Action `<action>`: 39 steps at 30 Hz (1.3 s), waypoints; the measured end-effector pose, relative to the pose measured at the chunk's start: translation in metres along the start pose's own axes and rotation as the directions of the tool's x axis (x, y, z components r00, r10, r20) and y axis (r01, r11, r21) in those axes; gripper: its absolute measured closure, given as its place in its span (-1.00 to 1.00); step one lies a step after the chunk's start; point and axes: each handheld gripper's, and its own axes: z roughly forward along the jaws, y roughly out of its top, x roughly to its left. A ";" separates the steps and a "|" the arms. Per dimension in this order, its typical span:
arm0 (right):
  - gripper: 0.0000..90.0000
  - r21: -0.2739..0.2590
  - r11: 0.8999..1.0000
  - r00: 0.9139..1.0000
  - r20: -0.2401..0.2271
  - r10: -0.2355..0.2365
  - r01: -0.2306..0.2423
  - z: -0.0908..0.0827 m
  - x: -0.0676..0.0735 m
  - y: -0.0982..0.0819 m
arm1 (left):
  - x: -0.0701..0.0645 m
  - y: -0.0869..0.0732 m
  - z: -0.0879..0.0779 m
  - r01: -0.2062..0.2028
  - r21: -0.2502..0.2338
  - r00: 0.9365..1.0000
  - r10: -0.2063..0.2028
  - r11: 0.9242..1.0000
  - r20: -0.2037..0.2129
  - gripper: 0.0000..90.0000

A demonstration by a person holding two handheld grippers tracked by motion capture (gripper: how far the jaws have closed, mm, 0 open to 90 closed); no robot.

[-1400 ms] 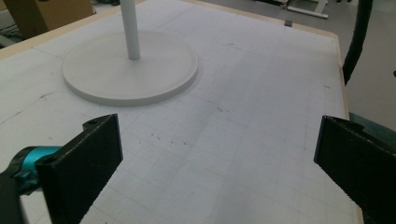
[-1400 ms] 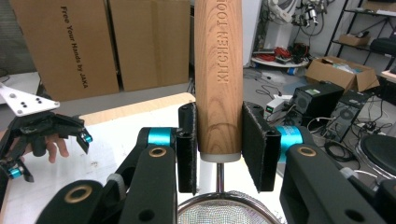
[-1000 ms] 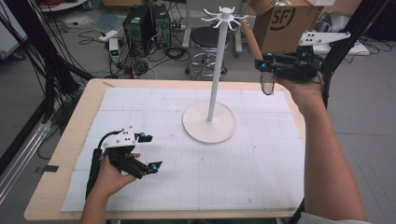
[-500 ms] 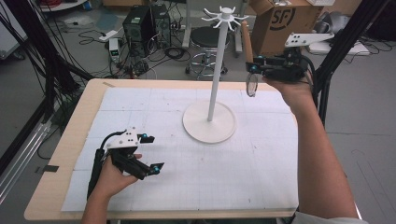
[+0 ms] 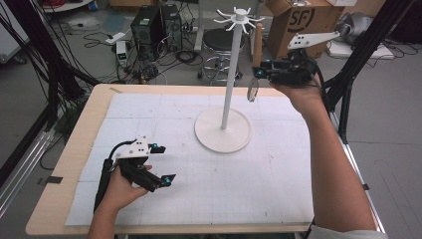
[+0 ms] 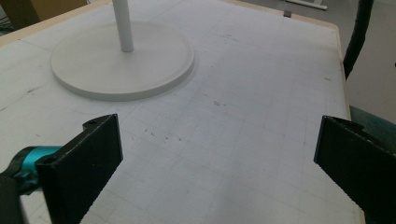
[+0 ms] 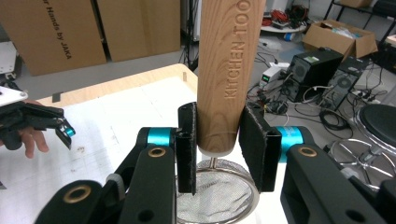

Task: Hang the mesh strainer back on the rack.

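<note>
on table: 1 white stand | r tool clamps 1 strainer | l tool wide, empty

Your table is a pale wooden top under a white gridded mat, standing on a grey concrete floor. Beyond its far edge you have a black computer tower, a white power strip and loose cables, with a round black stool on a chrome base. At far right sits an open cardboard box. Black frame struts rise at left and right. The light is even.
</note>
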 end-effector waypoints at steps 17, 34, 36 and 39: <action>-0.05 0.023 1.000 0.999 0.047 -0.010 0.008 -0.001 0.001 -0.004 | 0.000 -0.001 0.001 0.003 0.004 1.000 -0.003 1.000 -0.004 -0.96; -0.61 -0.019 1.000 0.999 0.043 0.010 -0.009 -0.015 0.007 -0.024 | 0.000 -0.001 0.000 0.002 0.001 1.000 -0.002 1.000 -0.004 -0.96; -0.68 -0.014 1.000 0.999 0.039 0.006 -0.005 -0.015 0.010 -0.025 | 0.000 0.000 0.000 0.001 0.000 1.000 -0.001 1.000 -0.007 -0.96; -0.71 -0.033 0.999 1.000 0.018 0.000 0.001 -0.016 0.015 -0.031 | 0.000 0.000 -0.001 0.002 -0.002 1.000 -0.002 1.000 -0.007 -0.96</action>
